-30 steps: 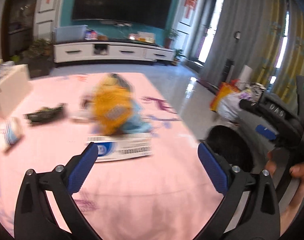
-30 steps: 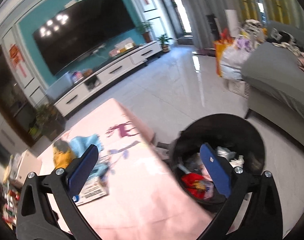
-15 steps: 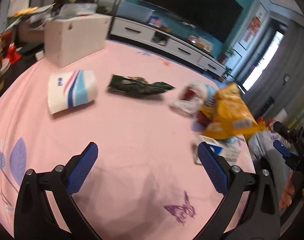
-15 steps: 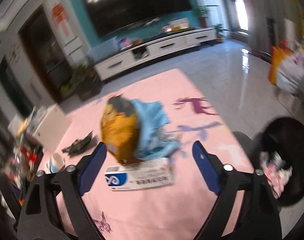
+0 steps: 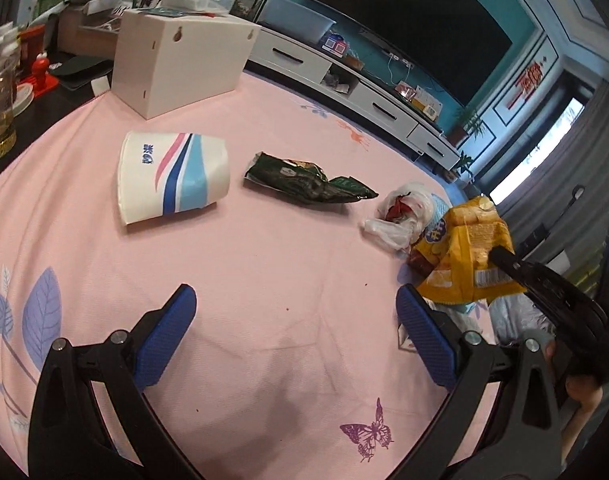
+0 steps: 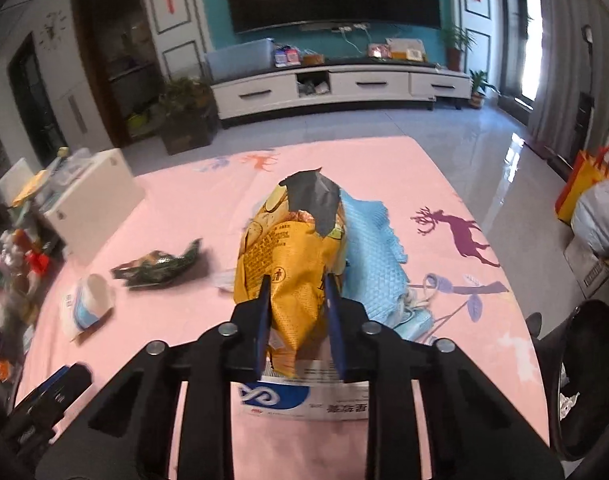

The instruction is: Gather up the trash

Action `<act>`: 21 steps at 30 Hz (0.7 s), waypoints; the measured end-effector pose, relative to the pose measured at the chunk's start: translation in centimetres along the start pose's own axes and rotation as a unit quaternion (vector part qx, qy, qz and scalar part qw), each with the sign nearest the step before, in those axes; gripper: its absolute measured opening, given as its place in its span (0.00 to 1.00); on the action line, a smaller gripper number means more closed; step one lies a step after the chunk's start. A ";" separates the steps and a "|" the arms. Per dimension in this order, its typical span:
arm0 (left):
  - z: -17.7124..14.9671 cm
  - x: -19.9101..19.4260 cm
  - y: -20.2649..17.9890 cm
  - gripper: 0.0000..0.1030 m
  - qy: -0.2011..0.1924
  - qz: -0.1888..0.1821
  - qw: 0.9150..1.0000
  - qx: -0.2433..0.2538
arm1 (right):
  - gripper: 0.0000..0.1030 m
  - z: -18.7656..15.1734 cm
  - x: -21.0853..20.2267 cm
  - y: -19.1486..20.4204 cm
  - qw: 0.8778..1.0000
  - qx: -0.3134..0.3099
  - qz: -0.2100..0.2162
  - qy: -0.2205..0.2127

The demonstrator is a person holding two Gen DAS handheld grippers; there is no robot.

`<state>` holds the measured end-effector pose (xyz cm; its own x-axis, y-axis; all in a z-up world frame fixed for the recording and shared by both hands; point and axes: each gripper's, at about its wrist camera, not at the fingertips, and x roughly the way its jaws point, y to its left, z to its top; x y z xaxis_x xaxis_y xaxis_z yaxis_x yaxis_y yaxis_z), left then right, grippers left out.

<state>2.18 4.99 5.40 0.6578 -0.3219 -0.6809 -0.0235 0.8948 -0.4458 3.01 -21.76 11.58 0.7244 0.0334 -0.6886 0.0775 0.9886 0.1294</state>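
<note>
Tablecloth (image 6: 176, 360) of pink printed fabric, strewn with litter.
We saw the crinkled yellow snack bag (image 6: 292, 264) lying mid-cloth, the right gripper (image 6: 298, 320) having just narrowed onto it, while our left gripper (image 5: 296, 336) gaped wide over bare cloth.

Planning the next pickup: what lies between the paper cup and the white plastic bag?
The green wrapper, between paper cup and plastic bag, in the left wrist view.
</note>
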 end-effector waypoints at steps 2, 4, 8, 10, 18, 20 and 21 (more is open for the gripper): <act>0.2 -0.2 0.3 0.97 -0.004 0.000 1.000 -0.005 | 0.24 -0.2 -1.1 0.7 1.000 -0.006 0.030 -0.004; 0.5 -0.5 0.9 0.97 -0.011 0.005 1.000 -0.014 | 0.24 -0.4 -2.1 1.7 0.997 -0.008 0.077 0.002; 1.1 -1.1 2.1 0.97 -0.021 0.009 0.999 -0.037 | 0.24 -1.2 -2.6 3.7 0.987 -0.009 0.155 0.034; 1.4 -1.4 2.5 0.97 -0.026 0.010 0.999 -0.045 | 0.24 -2.0 -1.9 5.0 0.978 -0.013 0.197 0.067; 1.8 -2.0 3.3 0.97 -0.038 0.045 0.997 -0.050 | 0.28 -4.2 1.1 6.9 0.967 -0.016 0.208 0.145; 1.8 -1.9 3.2 0.97 -0.034 0.041 0.997 -0.049 | 0.35 -4.0 1.0 6.6 0.971 -0.017 0.195 0.140; 1.8 -1.8 3.1 0.97 -0.032 0.040 0.997 -0.049 | 0.38 -3.9 0.9 6.4 0.973 -0.018 0.185 0.136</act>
<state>2.27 8.90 6.27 0.6975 -0.2270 -0.6797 -0.1493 0.8816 -0.4477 1.43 -14.82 9.00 0.4901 0.4200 -0.7638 -0.1821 0.9063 0.3815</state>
